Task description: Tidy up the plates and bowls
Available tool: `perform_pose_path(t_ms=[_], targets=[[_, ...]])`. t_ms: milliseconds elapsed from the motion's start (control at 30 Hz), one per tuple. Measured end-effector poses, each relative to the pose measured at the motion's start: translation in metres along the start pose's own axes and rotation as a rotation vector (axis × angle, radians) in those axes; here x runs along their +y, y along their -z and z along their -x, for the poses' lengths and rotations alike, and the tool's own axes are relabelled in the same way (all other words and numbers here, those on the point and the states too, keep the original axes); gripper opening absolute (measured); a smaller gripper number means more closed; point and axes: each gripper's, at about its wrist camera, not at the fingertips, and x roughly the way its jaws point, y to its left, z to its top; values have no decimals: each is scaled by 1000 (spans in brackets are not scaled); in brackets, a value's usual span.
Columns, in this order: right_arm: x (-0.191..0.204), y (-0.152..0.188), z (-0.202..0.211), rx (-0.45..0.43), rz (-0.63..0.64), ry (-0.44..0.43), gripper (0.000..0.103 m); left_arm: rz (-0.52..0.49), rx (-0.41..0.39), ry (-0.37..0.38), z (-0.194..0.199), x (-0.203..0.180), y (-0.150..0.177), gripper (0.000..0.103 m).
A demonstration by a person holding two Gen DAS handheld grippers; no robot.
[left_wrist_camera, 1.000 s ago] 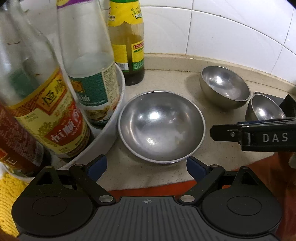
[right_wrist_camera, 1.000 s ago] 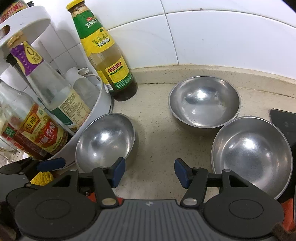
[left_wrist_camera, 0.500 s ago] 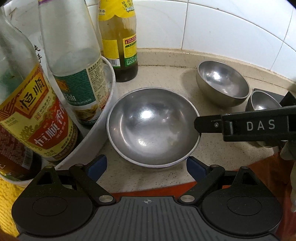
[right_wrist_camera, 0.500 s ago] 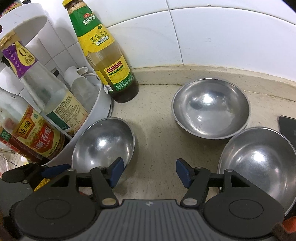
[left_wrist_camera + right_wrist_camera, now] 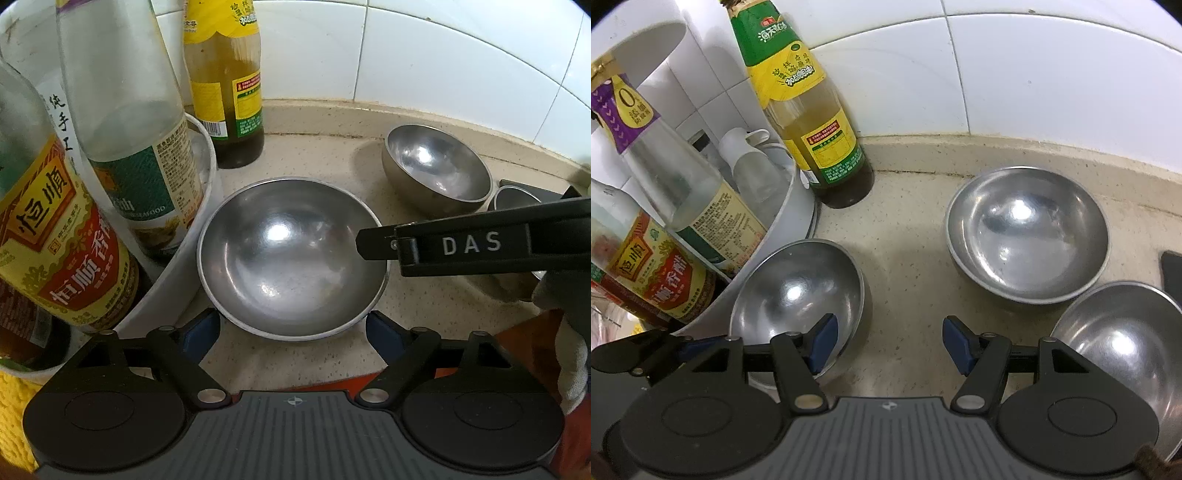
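Observation:
Three steel bowls sit on the beige counter. In the left wrist view the left bowl (image 5: 291,258) lies just ahead of my open left gripper (image 5: 291,332), its near rim between the blue pads. The middle bowl (image 5: 437,166) and the right bowl (image 5: 515,197) stand farther right. The right gripper's finger (image 5: 461,243) reaches over the left bowl's right rim. In the right wrist view my open right gripper (image 5: 888,341) hovers over the counter between the left bowl (image 5: 798,291) and the right bowl (image 5: 1123,350); the middle bowl (image 5: 1027,232) is ahead.
A white round rack (image 5: 177,266) with several sauce bottles stands at the left, touching the left bowl. A green-labelled bottle (image 5: 812,129) stands by the tiled wall. A dark flat object (image 5: 1172,273) lies at the far right.
My left gripper moved forward toward the left bowl, whose rim now lies between the pads. The right gripper advanced left, its finger now over that bowl's right rim.

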Motion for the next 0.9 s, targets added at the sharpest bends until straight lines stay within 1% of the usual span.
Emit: perform_pose_path(t_ms=[200,367,467,567,600,633,733,833,900], targets=[[0,-2,-6,13,5,-2,59,-9,-17,4,-1,1,-1,89],[-3,-4,-20,59,-12,-19,59,-20,-19,4,-4,1,-3,88],[-4,-5,-28,89,-30,-49,59,-26,-20,4,-5,1,-4,88],[-3,-2,-33,119,-58,-112,59,-31,-20,5,-6,1,-4,87],[-3,-1,-32,119,-61,-126,58,-33,-21,6,-7,1,-4,87],[-1,0,-31,115,-58,-132,54,-36,-22,7,-7,1,-4,87],[3,1,-30,118,-48,-148,47,-47,-21,16,-7,0,-2,83],[8,3,-26,116,-43,-174,44,-53,-21,30,-7,0,0,82],[9,5,-24,113,-38,-165,44,-50,-15,44,-8,2,1,78]])
